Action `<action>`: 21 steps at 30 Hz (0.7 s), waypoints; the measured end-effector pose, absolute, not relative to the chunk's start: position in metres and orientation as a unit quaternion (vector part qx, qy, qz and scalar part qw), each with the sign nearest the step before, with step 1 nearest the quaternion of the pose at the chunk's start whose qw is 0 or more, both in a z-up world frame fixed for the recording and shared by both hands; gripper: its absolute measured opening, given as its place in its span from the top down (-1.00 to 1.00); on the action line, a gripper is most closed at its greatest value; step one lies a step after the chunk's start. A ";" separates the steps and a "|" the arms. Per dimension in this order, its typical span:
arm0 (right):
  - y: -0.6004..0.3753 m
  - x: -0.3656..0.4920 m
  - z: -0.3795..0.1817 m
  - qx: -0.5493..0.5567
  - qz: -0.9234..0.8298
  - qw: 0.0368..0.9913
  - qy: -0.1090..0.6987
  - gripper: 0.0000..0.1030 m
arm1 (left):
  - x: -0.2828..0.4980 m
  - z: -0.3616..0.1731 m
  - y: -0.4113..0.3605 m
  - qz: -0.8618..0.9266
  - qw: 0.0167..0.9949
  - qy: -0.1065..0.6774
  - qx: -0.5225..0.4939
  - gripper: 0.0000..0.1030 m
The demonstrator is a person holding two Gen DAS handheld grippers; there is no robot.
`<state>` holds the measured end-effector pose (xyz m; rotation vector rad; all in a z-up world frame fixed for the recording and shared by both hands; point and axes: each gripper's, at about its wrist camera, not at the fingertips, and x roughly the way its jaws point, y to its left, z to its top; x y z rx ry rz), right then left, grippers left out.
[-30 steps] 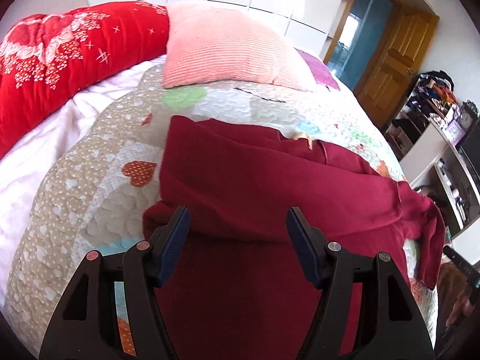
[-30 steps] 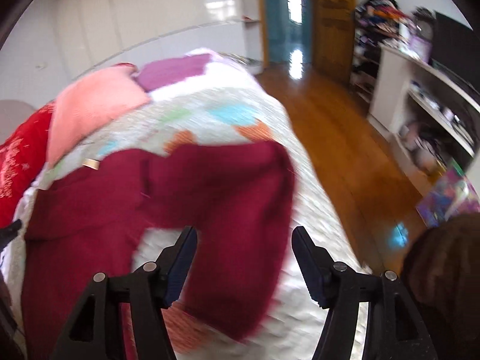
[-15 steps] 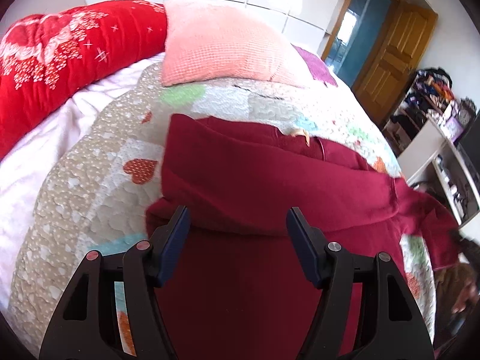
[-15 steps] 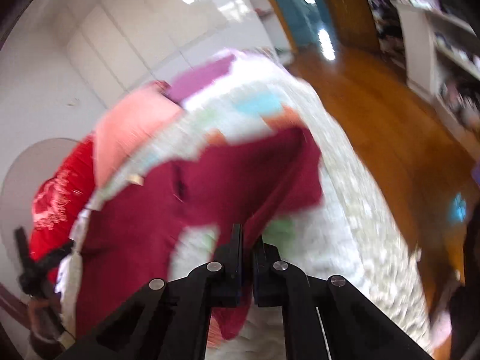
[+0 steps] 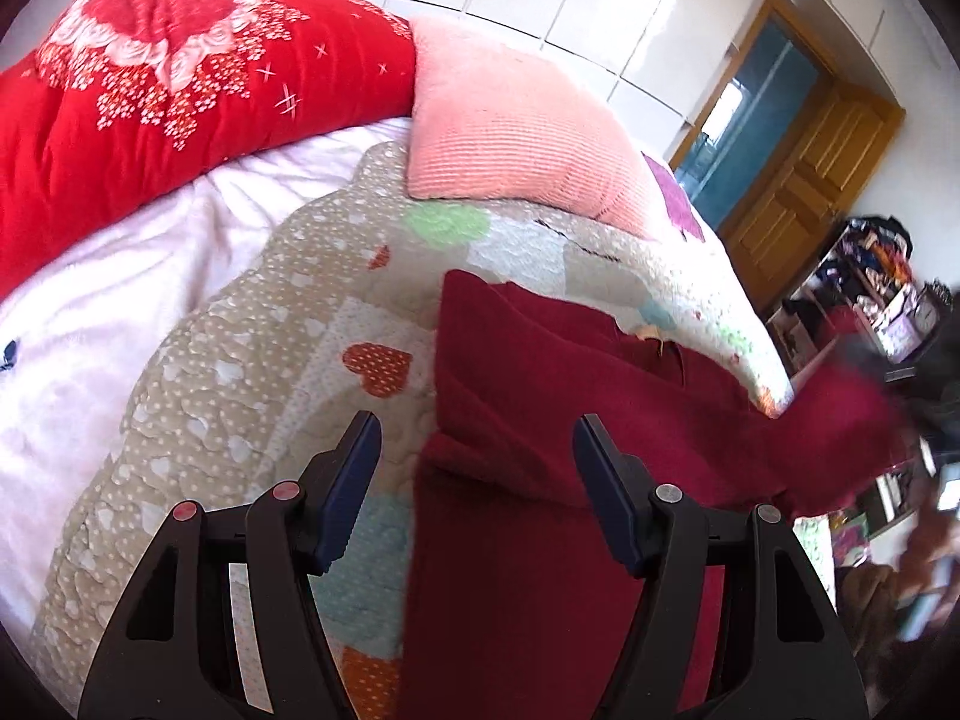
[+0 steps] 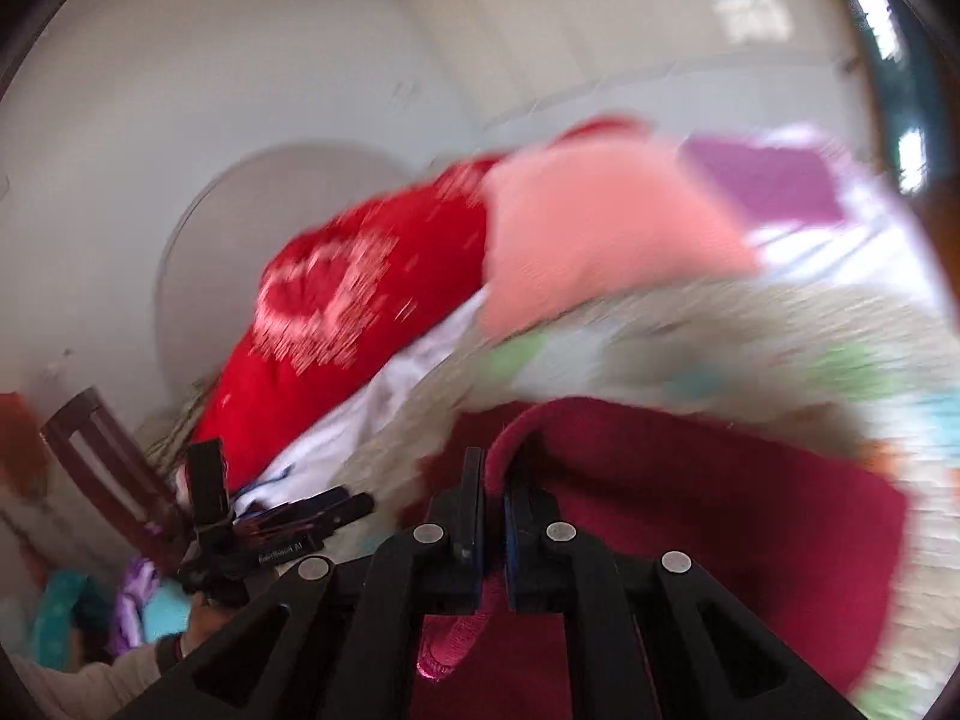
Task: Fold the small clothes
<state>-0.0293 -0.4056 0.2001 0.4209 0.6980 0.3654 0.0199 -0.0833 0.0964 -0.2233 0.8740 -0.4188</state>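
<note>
right tool [image 6: 493, 480] pinches maroon garment [image 6: 690, 516] edge.

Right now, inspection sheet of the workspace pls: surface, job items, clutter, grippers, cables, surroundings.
Surface: patchwork quilt over a bed; white sheet bare beside it.
Job's things: dark red garment lying on the quilt, partly folded; one part lifted at the right.
Clutter: pink pillow and red floral duvet at the head of the bed.
Grippers: left hand-held gripper open, above the garment's edge, holding nothing. Right hand-held gripper shut on a fold of the garment.
Cables: nothing seen.
Surroundings: wooden door, cluttered shelves, white panelled wall. Right wrist view is blurred.
</note>
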 end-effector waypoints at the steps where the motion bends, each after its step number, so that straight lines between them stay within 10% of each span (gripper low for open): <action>1: -0.387 -0.005 0.183 0.211 0.208 0.885 0.359 0.91 | 0.021 0.096 -0.081 -0.203 0.879 0.417 -0.113 -0.29; 7: -0.335 0.085 0.089 0.245 0.195 0.825 0.470 0.86 | 0.027 0.094 -0.083 -0.244 0.862 0.426 -0.128 -0.29; 21: -0.444 -0.024 0.108 0.288 0.099 0.871 0.386 0.28 | 0.014 0.080 -0.131 -0.309 0.849 0.426 -0.053 -0.48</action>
